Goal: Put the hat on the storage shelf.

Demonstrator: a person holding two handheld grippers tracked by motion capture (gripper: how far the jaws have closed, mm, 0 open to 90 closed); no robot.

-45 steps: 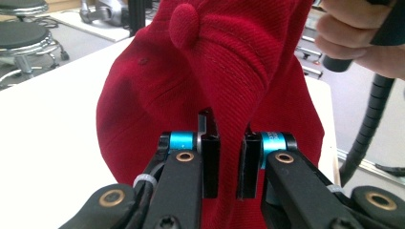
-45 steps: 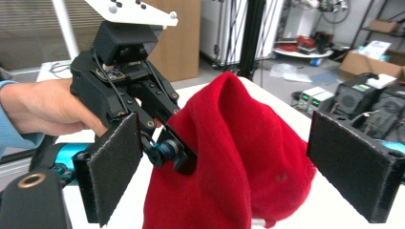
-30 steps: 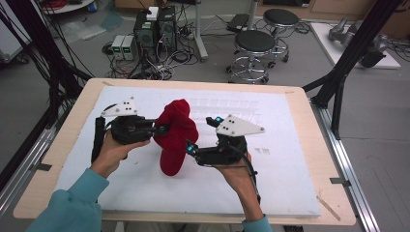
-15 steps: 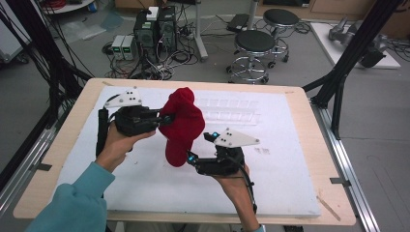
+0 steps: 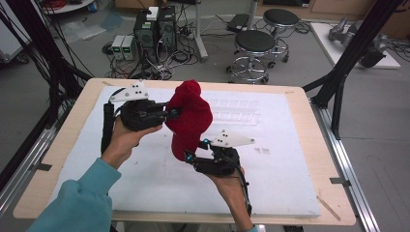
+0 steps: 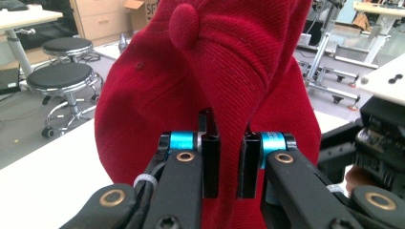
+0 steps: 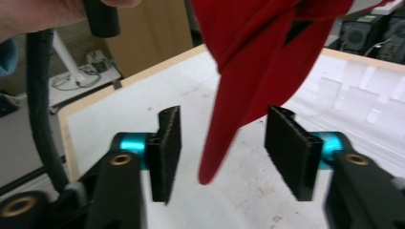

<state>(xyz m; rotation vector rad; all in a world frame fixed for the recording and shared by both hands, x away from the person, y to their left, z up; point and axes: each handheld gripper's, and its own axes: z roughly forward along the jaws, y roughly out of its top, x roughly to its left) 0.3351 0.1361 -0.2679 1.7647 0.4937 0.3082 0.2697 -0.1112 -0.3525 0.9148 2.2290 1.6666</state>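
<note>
The left hand-held gripper pinched a fold of the red cap, holding it above the bench. The right hand-held gripper, wide, straddled its hanging brim, probably to grasp it.

Overhead view faces forward; claw views close on red cap.

Teal sleeve, black claws, cyan collars

My hand-held gripper has its jaws spread wide, and the pointed end of the red cap hangs down between them, touching neither, above the white table.
</note>
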